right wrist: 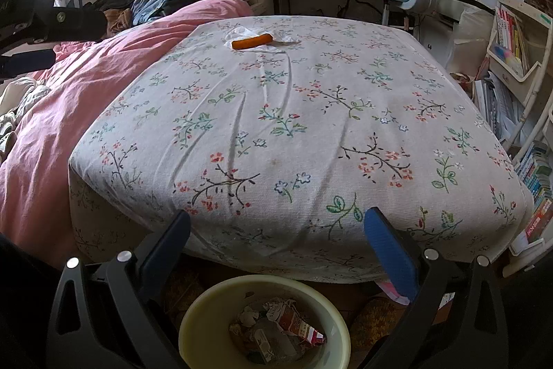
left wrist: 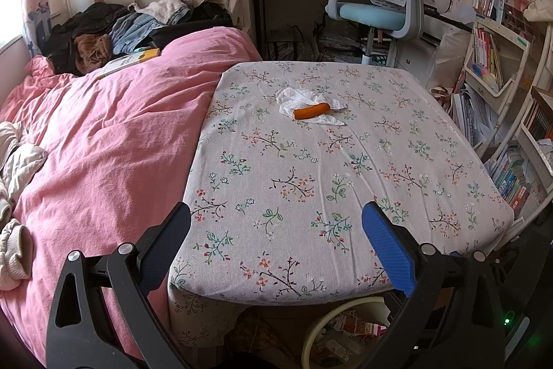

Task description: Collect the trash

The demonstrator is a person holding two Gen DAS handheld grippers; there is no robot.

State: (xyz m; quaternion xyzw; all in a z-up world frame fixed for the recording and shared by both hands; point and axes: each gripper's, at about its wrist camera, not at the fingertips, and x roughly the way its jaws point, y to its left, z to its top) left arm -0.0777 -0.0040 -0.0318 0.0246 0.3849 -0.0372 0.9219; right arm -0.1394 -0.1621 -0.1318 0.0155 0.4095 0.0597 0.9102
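The left gripper stood wide open at the bottom of its own view, its fingers splayed toward the lower corners and nothing between them. The right gripper was spread just as wide at the bottom of its view, its fingers gripping nothing. In the right view, the left gripper showed as a dark shape at the upper left edge.

Soft daylight enters from a window at far left, blown out to white. Both views sharp at centre, with strong fisheye bending and black vignette at corners. Shadow dim under the table.
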